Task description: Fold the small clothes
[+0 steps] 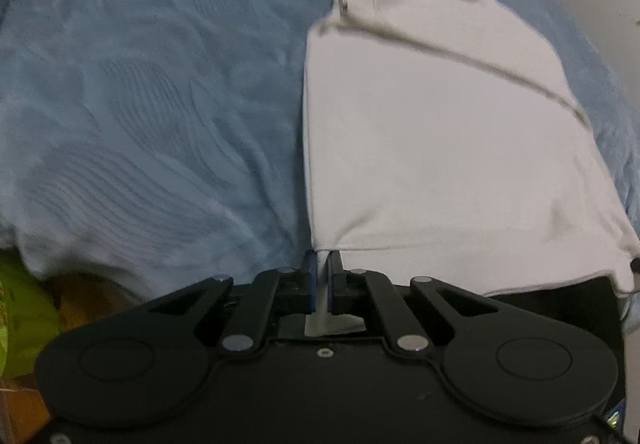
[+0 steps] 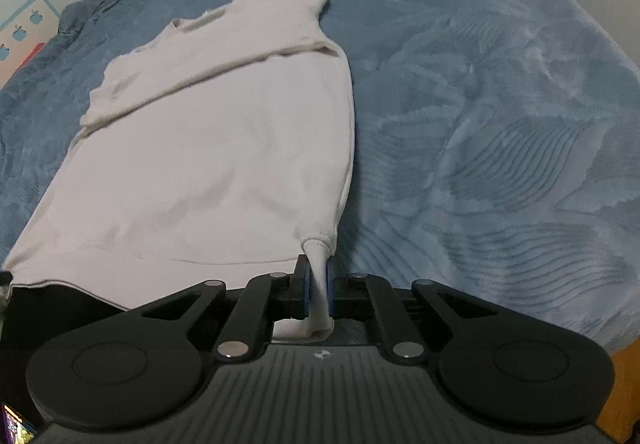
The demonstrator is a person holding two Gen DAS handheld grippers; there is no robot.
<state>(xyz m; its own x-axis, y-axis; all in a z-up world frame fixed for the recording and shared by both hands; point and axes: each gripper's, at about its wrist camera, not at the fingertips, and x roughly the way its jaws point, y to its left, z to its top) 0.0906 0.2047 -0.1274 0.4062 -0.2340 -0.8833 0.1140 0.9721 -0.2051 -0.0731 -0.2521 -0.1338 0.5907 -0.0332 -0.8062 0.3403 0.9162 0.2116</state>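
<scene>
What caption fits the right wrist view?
Right gripper shut on the near corner of a white garment lying on a blue blanket.

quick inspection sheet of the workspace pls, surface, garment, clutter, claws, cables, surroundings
surface: blue plush blanket, embossed pattern, spread over the bed.
job's things: white garment lying flat, sides folded in.
clutter: nothing seen on the blanket.
grippers: left claw shut on the near left hem corner; right claw shut on the near right corner, a ribbed cuff.
cables: nothing seen.
surroundings: pale wall with blue apple panels; green object off the bed edge.
</scene>
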